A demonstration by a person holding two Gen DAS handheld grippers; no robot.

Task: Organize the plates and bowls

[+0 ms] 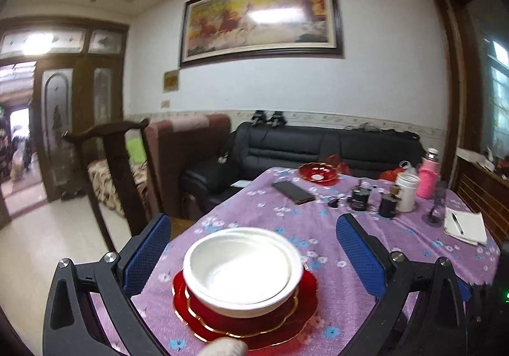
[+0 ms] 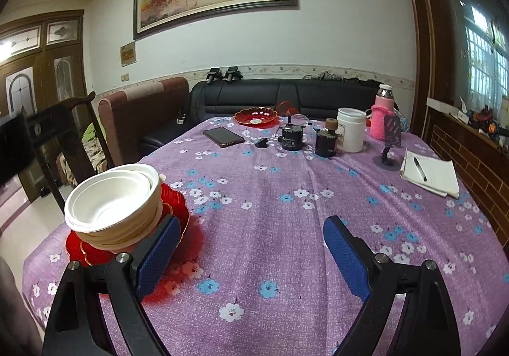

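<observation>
Bowls nested on red plates near desk edge. Left gripper fingers wide, flanking bowls; right gripper wide, empty. Risk: uneven stack tipping if nudged sideways; far plate uncollected.

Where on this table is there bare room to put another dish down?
The wide bare cloth between the stacked white bowls on red plates and the notebook is free. The far edge is crowded: phone, red dish, jars, white tub, pink bottle.
</observation>
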